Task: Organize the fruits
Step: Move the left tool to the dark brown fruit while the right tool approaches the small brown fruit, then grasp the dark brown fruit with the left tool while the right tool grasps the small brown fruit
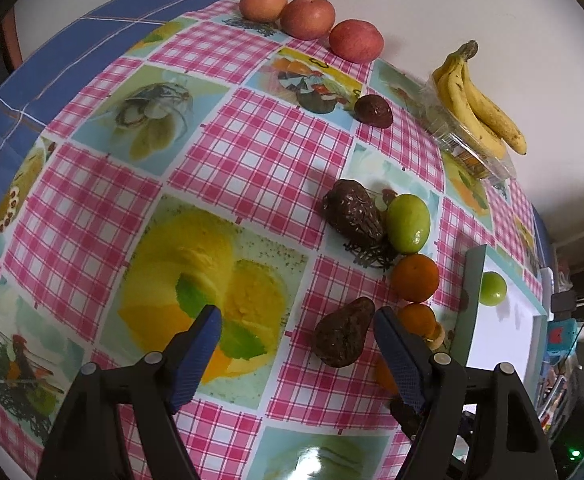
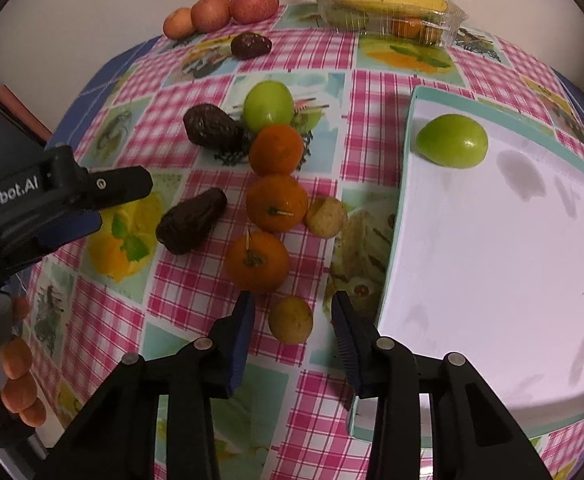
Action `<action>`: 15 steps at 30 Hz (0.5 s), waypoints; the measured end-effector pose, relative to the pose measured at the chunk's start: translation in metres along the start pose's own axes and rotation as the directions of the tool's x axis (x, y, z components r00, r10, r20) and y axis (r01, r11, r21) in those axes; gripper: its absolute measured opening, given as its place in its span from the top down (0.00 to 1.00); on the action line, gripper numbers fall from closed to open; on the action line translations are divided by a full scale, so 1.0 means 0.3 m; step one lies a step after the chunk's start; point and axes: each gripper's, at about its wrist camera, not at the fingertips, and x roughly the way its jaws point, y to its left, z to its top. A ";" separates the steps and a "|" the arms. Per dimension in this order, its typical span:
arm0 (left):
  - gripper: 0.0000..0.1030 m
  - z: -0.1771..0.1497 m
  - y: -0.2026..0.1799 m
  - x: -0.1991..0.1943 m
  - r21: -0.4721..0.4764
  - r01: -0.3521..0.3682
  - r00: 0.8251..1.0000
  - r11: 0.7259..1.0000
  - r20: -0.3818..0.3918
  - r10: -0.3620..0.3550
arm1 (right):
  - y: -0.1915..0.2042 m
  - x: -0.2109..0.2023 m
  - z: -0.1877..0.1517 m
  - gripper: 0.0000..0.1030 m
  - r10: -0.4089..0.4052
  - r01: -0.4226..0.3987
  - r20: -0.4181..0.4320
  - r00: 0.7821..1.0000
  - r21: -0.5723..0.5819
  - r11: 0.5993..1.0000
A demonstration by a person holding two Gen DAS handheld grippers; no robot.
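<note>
Fruit lies scattered on the bench (image 2: 324,92), which wears a pink checked cloth with picture squares. We see a small tan fruit (image 2: 290,319) sitting between the blue pads of our right hand-held gripper (image 2: 293,316), whose fingers stand apart on either side of it without touching. Just beyond it rest three oranges in a line: the nearest (image 2: 257,262), the middle one (image 2: 276,203) and the farthest (image 2: 276,149), with a second tan fruit (image 2: 326,217) beside the middle one. A green fruit (image 2: 268,106) sits just behind the farthest orange, next to a dark avocado (image 2: 211,127). Another avocado (image 2: 191,221) lies to the left of the oranges.

To the right stands a white tray (image 2: 492,280) with a teal rim, and one green fruit (image 2: 452,141) rests in its far corner.

Our left hand-held gripper (image 1: 298,330) hovers over the cloth with its fingers wide apart and nothing between them; the near avocado (image 1: 344,332) lies close to its right finger, though we cannot tell whether they touch.

Along the far edge, against the wall, three apples (image 1: 310,18) sit in a row, a third dark avocado (image 1: 373,111) lies in front of them, and a bunch of bananas (image 1: 478,100) rests on a clear plastic box (image 1: 468,152).
</note>
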 end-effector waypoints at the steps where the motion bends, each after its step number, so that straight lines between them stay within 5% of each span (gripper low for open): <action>1: 0.22 -0.001 -0.003 0.001 0.004 0.000 1.000 1.000 -0.002 0.000 | 0.000 0.005 -0.002 0.63 -0.002 0.002 -0.005 1.000 -0.002 1.000; 15: 0.22 -0.019 -0.030 0.039 0.023 0.006 0.999 1.000 -0.045 -0.005 | -0.015 0.030 -0.011 0.75 -0.014 0.015 -0.019 1.000 0.008 1.000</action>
